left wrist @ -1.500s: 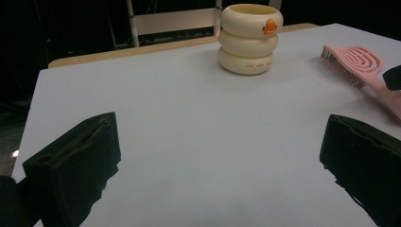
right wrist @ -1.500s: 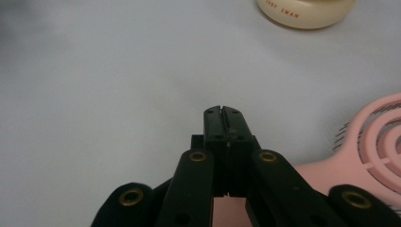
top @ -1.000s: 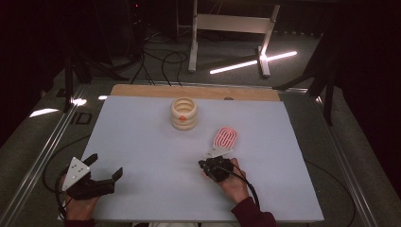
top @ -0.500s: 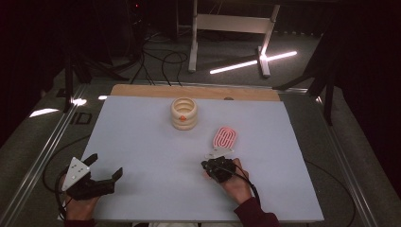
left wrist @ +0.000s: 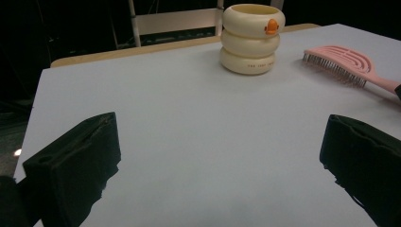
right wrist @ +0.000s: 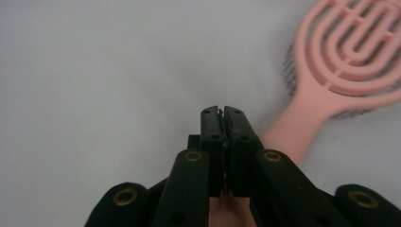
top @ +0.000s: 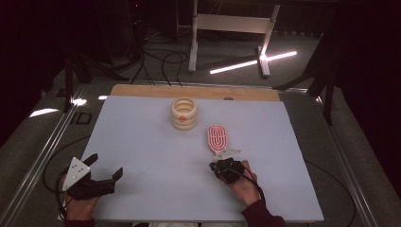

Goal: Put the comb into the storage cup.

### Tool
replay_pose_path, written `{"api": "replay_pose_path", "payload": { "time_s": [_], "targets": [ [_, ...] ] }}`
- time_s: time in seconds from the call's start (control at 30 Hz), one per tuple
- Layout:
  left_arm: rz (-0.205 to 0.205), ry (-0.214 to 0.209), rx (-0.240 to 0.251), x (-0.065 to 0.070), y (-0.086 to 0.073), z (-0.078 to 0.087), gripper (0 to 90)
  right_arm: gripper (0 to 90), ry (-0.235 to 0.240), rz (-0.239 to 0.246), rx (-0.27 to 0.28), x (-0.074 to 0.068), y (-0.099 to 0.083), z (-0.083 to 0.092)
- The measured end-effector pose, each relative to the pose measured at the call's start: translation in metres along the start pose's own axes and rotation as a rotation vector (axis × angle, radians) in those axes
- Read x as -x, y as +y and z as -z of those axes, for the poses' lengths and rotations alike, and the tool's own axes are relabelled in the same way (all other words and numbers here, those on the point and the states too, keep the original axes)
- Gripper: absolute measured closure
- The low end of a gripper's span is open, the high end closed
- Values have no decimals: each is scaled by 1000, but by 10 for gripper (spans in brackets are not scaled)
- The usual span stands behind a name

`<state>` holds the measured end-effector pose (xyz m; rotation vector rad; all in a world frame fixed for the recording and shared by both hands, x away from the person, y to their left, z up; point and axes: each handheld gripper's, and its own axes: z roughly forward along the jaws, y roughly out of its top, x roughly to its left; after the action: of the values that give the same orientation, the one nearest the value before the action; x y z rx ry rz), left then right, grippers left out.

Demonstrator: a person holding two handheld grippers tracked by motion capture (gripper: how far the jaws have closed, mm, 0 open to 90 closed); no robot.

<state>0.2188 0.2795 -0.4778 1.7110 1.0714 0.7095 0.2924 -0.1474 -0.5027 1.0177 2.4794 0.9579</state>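
Resting on the counter point(top: 142, 142), the pink hairbrush point(top: 217, 138) lay bristles-down just ahead of the right tongs point(right wrist: 222, 109), handle toward them, presumably for a handle grasp; these were closed on nothing. Left tongs point(top: 105, 166) stood wide, well apart, likely idle

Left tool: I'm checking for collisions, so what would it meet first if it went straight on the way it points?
Probably nothing: the left tool faces bare white table; the cream ringed cup stands right of its line.
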Motion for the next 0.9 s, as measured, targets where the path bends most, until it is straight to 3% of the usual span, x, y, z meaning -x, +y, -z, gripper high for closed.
{"api": "replay_pose_path", "payload": {
  "time_s": [0.73, 0.9],
  "targets": [
    [-1, -1, -4, 0, 0, 0, 0, 869, -51, -60, 12, 30, -15, 22],
    [-3, -1, -5, 0, 0, -1, 0, 864, -46, -56, 18, 31, -16, 23]
  ]
}}
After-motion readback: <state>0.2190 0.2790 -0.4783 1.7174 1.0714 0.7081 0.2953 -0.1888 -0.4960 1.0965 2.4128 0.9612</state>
